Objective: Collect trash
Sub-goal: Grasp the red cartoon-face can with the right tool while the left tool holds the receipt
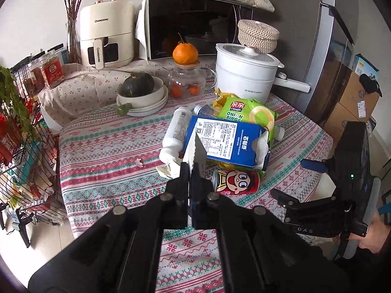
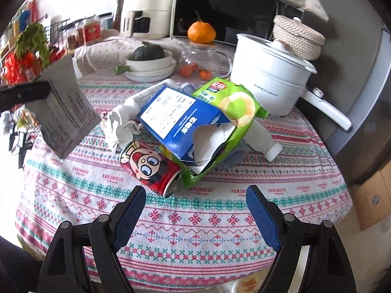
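Up close in the left wrist view, the left gripper (image 1: 189, 171) has its jaws pressed together on a thin silver foil wrapper (image 1: 194, 150), seen edge-on with a serrated rim, held above the round table with a red-and-teal patterned cloth (image 1: 105, 151). Beyond it lies the trash heap: a torn blue cardboard carton with a white label (image 1: 227, 141), a green onion-rings snack bag (image 1: 246, 116) behind it, a white plastic bottle (image 1: 176, 131) lying to its left, crumpled white tissue (image 1: 169, 168), and a red drink can with a cartoon face (image 1: 235, 179) on its side. The right gripper (image 1: 314, 164) shows at the right edge, held by a hand (image 1: 371, 236).

From the right wrist view, the right gripper (image 2: 195, 204) has its blue-padded jaws spread wide, nothing between them, low over the cloth just short of the red can (image 2: 151, 168). The carton (image 2: 180, 119) leans on the can and bag (image 2: 234, 102), its torn end gaping white. At the left, the foil wrapper (image 2: 64, 112) hangs flat and tilted, grey with fine print, clamped at its upper corner by the left gripper (image 2: 47, 89), clear of the table.
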